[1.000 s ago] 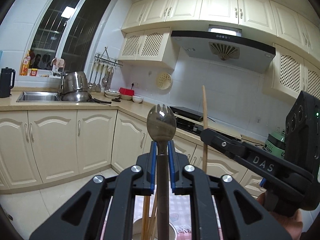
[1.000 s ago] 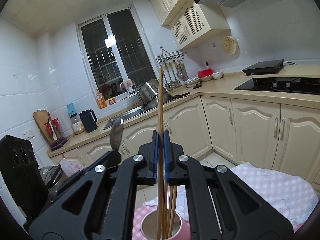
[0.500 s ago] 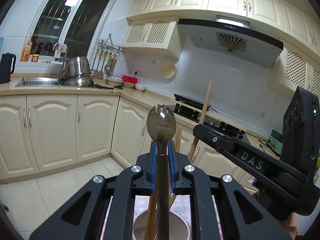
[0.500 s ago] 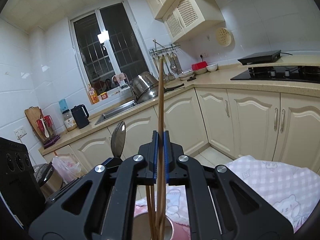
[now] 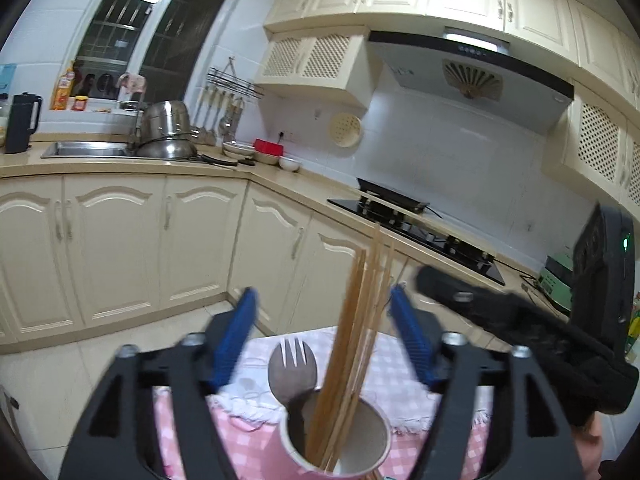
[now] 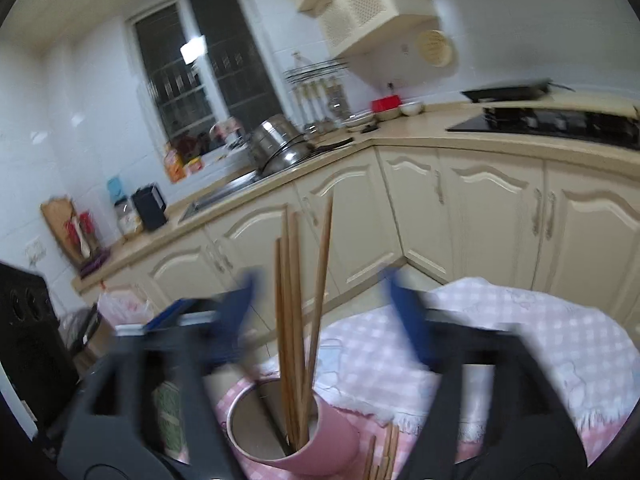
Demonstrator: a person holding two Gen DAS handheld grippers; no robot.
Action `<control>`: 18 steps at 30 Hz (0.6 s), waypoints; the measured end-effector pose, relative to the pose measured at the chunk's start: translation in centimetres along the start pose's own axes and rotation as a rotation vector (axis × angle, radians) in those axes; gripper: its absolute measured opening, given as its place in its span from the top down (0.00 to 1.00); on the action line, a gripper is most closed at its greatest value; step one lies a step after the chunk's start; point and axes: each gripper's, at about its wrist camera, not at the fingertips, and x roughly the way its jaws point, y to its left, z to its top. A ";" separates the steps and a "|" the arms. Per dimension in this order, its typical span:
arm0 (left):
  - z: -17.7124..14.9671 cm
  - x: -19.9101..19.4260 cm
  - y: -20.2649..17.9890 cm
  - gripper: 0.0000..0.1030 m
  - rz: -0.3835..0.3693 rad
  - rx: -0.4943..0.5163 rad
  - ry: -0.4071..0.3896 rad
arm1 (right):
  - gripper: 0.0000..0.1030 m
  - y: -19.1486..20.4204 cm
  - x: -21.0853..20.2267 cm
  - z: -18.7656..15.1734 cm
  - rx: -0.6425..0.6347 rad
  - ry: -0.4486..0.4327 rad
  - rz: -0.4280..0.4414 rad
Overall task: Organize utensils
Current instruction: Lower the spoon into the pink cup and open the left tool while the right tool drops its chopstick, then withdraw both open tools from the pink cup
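A pink cup (image 5: 352, 468) stands on the pink checked cloth (image 5: 248, 440) below both grippers; it also shows in the right wrist view (image 6: 336, 440). Several wooden chopsticks (image 5: 360, 320) lean in it, seen too in the right wrist view (image 6: 296, 320). A dark metal spork (image 5: 292, 372) stands in the cup, head up. My left gripper (image 5: 324, 320) is open and empty above the cup. My right gripper (image 6: 320, 300) is open and empty, blurred by motion. The right gripper's body (image 5: 520, 332) shows at the right of the left wrist view.
Loose chopsticks (image 6: 384, 456) lie on the cloth beside the cup. Cream cabinets (image 5: 120, 248) and a counter with a sink (image 5: 84, 150), pots (image 5: 168, 132) and a stove (image 5: 420, 224) run behind. A green item (image 6: 168, 420) sits left of the cup.
Both grippers opened. The spork dropped from the left gripper into the cup, and the chopstick left the right gripper and now stands in the cup. Both views tilted downward.
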 end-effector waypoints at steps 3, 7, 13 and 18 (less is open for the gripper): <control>0.4 -1.4 0.1 0.16 0.037 0.011 0.000 | 0.16 -0.6 -0.9 -0.1 0.014 0.012 -0.001; 1.0 -3.1 -0.3 0.11 0.088 0.038 0.011 | 0.08 -1.0 -2.2 0.0 0.027 0.014 -0.013; 1.4 -5.0 -1.3 0.11 0.130 0.079 0.028 | 0.08 -1.1 -3.8 0.2 0.028 0.034 -0.021; 1.6 -6.3 -1.8 0.10 0.160 0.095 0.051 | 0.08 -1.3 -5.0 0.0 0.032 0.075 -0.031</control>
